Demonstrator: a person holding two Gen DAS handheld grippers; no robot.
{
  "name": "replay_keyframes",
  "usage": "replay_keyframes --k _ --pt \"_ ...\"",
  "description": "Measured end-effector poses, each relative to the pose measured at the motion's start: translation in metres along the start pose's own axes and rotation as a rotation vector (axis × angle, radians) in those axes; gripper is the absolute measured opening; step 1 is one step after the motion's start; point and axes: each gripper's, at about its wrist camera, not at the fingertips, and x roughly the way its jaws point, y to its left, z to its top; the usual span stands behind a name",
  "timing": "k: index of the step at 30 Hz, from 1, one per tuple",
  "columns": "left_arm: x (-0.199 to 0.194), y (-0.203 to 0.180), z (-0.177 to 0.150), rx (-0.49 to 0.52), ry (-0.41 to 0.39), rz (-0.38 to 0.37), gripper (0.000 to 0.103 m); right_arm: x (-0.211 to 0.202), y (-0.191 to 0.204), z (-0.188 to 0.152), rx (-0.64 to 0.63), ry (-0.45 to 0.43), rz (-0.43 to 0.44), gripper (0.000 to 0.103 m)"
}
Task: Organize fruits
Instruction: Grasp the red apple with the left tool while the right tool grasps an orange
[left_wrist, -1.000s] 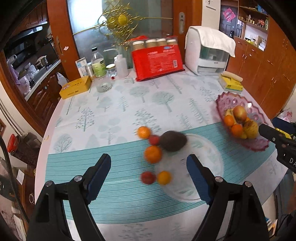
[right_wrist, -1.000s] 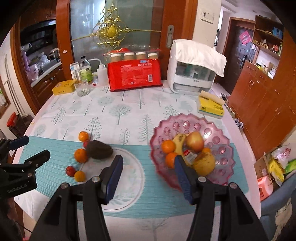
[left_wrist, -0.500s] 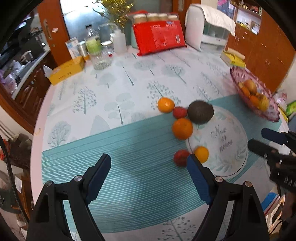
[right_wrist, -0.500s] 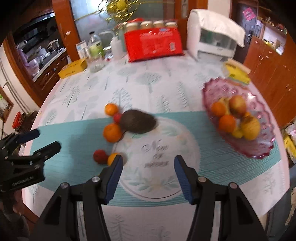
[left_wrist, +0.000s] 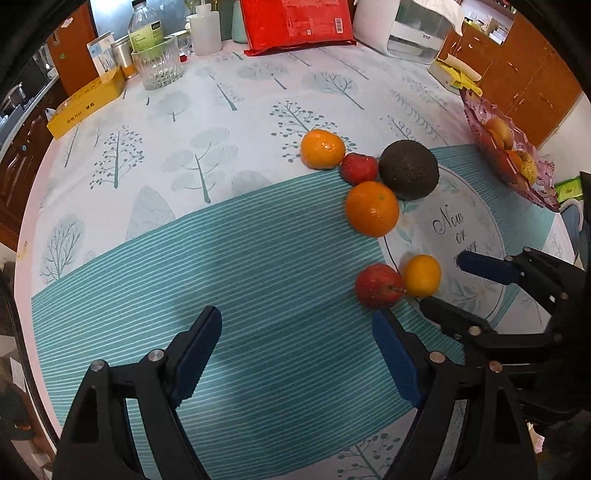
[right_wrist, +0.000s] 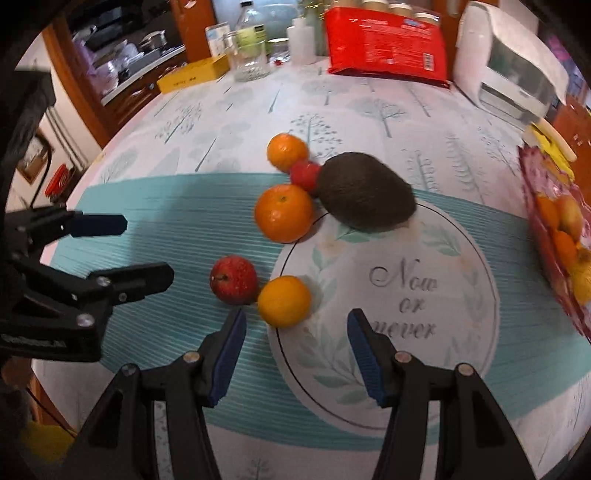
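Several fruits lie loose on the tablecloth: a small orange (right_wrist: 284, 301), a red apple (right_wrist: 233, 279), a big orange (right_wrist: 283, 213), an avocado (right_wrist: 365, 196), a small red fruit (right_wrist: 304, 175) and a far orange (right_wrist: 287, 152). My right gripper (right_wrist: 294, 341) is open and empty, just short of the small orange. My left gripper (left_wrist: 295, 345) is open and empty, low over the teal stripes, left of the red apple (left_wrist: 378, 285). The pink fruit bowl (left_wrist: 480, 118) with several fruits stands at the right edge.
At the back stand a red package (left_wrist: 295, 22), a white appliance (left_wrist: 417, 26), a glass (left_wrist: 158, 67), bottles and a yellow box (left_wrist: 86, 101). A yellow pack (left_wrist: 456, 75) lies by the bowl. The right gripper's fingers (left_wrist: 484, 267) show in the left wrist view.
Both grippers have come down and closer to the loose fruits. The right gripper swung left from the bowl to the small orange. Both stayed open.
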Motion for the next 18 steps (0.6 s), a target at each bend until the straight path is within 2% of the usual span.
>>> replay_keyframes --k 3,5,7,11,18 --pt "0.001 -0.001 0.0 0.002 0.004 -0.005 0.083 0.01 -0.001 0.001 0.0 0.007 0.009 0.054" --pt "0.0 -0.003 0.001 0.008 0.005 -0.011 0.083 0.015 -0.002 0.001 0.002 0.018 0.033 0.04" --pt "0.001 -0.006 0.001 0.015 0.006 -0.015 0.083 0.015 -0.003 0.0 0.004 0.016 0.057 0.034" --pt "0.005 -0.017 0.001 0.032 0.014 -0.032 0.083 0.012 -0.004 -0.003 -0.012 0.004 0.019 0.034" --pt "0.021 -0.045 0.004 0.07 0.031 -0.045 0.082 0.001 -0.026 -0.011 0.05 -0.007 0.0 0.034"
